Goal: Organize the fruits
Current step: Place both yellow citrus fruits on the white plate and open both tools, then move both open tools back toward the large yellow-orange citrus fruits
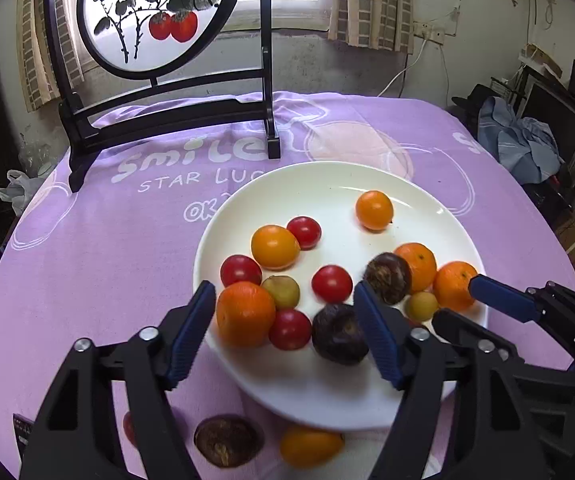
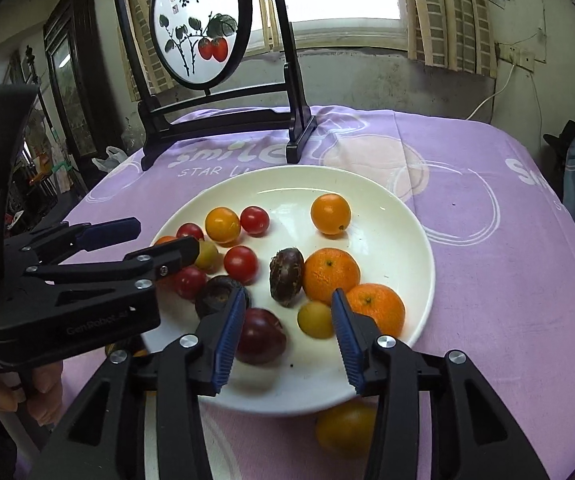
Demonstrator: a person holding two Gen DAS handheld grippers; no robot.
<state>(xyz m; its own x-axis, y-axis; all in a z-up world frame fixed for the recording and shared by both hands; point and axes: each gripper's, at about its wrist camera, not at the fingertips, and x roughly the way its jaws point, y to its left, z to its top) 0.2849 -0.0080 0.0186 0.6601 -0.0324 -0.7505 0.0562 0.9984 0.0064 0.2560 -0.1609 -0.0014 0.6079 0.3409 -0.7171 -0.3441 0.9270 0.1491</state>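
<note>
A white plate [image 1: 319,400] [image 2: 399,216] on the purple cloth holds several fruits: oranges [image 1: 244,314] [image 2: 330,276], red cherry tomatoes [image 1: 331,283] [image 2: 240,264], yellow tomatoes [image 1: 274,246] [image 2: 330,213], dark brown passion fruits [image 1: 338,334] [image 2: 286,276]. My left gripper [image 1: 283,300] is open over the plate's near side, straddling an orange, a red tomato and a passion fruit. My right gripper [image 2: 287,304] is open above a dark red plum [image 2: 260,335] and a small yellow fruit [image 2: 314,319]. It also shows in the left wrist view [image 1: 499,300].
A brown fruit [image 1: 226,440], a yellow tomato [image 1: 310,445] [image 2: 345,426] and a red fruit [image 1: 128,426] lie on the cloth in front of the plate. A black-framed painted screen [image 1: 159,12] [image 2: 201,24] stands at the table's back. Clutter lies beyond the table edges.
</note>
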